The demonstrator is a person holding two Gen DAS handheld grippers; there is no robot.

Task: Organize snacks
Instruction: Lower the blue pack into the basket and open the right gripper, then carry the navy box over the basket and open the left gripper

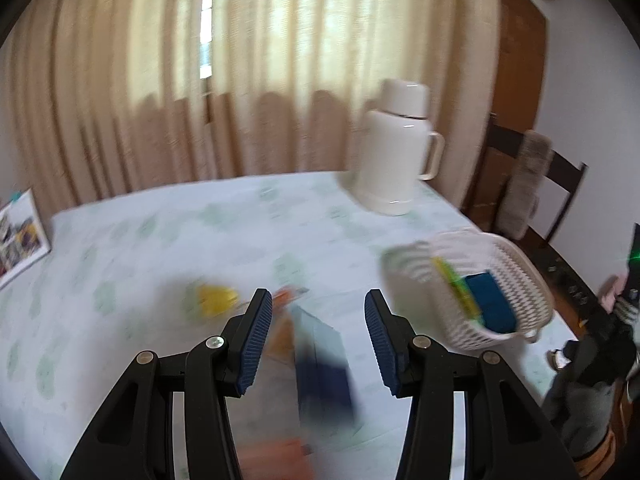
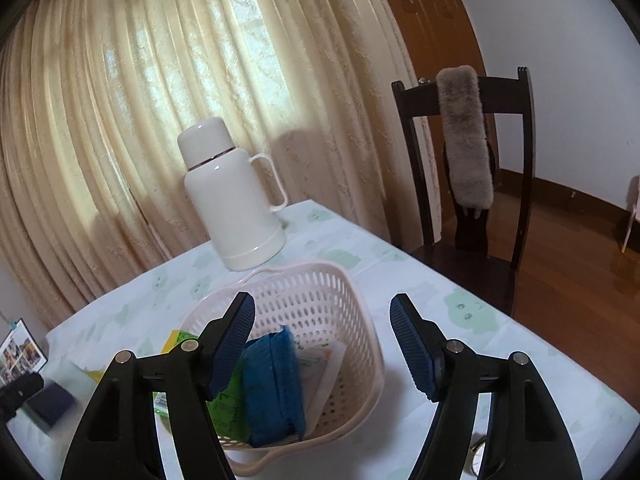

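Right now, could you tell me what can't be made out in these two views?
- Left wrist view: the dark blue packet between the left gripper is smeared by motion; no label reads.
- Same view: the yellow snack is blurred, kind unclear.
- Right wrist view: the basket wall and right gripper finger hide the packets' lower parts.

The left black two-finger tongs with blue ribbed pads point(image 1: 319, 334) point downward at a slant, jaws parted, nothing visibly pressed between the pads. The right black tongs with blue ribbed pads point(image 2: 322, 344) also tilt downward, jaws spread wide and empty.
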